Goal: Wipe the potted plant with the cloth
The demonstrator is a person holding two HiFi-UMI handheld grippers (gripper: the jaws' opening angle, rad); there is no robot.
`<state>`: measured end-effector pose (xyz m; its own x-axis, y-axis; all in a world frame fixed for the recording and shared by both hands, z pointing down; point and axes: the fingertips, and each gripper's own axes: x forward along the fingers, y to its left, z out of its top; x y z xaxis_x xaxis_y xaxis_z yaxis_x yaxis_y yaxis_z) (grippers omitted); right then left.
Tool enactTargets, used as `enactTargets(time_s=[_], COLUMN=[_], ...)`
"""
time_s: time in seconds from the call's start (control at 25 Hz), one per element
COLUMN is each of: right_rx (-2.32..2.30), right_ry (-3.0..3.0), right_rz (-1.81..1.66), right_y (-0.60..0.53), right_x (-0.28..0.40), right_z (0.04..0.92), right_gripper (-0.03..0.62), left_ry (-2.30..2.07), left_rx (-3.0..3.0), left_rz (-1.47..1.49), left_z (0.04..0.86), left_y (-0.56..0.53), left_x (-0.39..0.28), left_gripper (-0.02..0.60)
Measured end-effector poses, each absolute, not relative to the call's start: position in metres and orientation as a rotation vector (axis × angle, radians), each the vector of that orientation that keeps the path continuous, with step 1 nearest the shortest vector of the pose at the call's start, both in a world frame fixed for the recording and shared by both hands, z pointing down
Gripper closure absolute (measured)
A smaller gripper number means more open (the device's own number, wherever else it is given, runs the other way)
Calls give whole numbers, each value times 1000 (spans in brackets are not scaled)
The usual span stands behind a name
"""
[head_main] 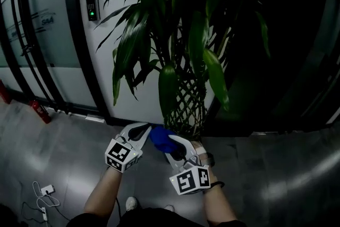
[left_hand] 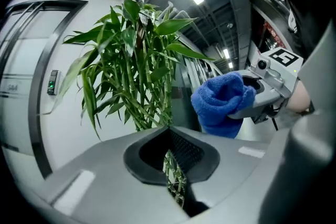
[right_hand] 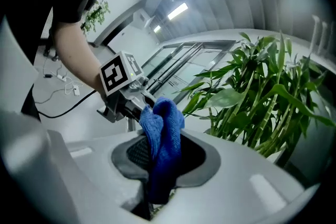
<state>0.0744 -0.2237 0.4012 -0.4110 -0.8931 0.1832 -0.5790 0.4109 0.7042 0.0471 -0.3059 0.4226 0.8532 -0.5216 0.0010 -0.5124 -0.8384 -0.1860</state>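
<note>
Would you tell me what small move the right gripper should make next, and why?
Probably lift the right gripper up to the nearest hanging leaf: its jaws are shut on the blue cloth, which sits below the foliage, touching none.

Potted plant (head_main: 180,45): tall and upright, with long glossy green leaves and stems woven into a lattice low down; the pot is not seen. The blue terry cloth (right_hand: 165,118) is bunched and clamped between the jaws of the right hand-held gripper (right_hand: 160,165), one fold standing above them. It is held low, near the lattice stems; contact cannot be told.
</note>
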Motion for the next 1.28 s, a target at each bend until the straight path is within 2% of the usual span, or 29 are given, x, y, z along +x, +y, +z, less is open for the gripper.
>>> enactTargets(time_s=[0.28, 0.72, 1.08, 1.28], right_rx=[1246, 1488, 1566, 1508], right_ry=[-2418, -2668, -2672, -2756], right_rz=[-608, -275, -65, -30], right_y=[-201, -145, -108, -115], right_x=[62, 67, 70, 65], right_z=[400, 393, 409, 409], right_gripper=[503, 503, 503, 503], left_ry=[999, 1050, 1013, 1157], left_rx=[-2871, -2894, -2934, -2888], left_rz=[-91, 161, 100, 107], left_z=[442, 406, 424, 427], left_y=[-258, -195, -144, -144], left_x=[2, -39, -51, -71], left_gripper=[575, 575, 575, 575])
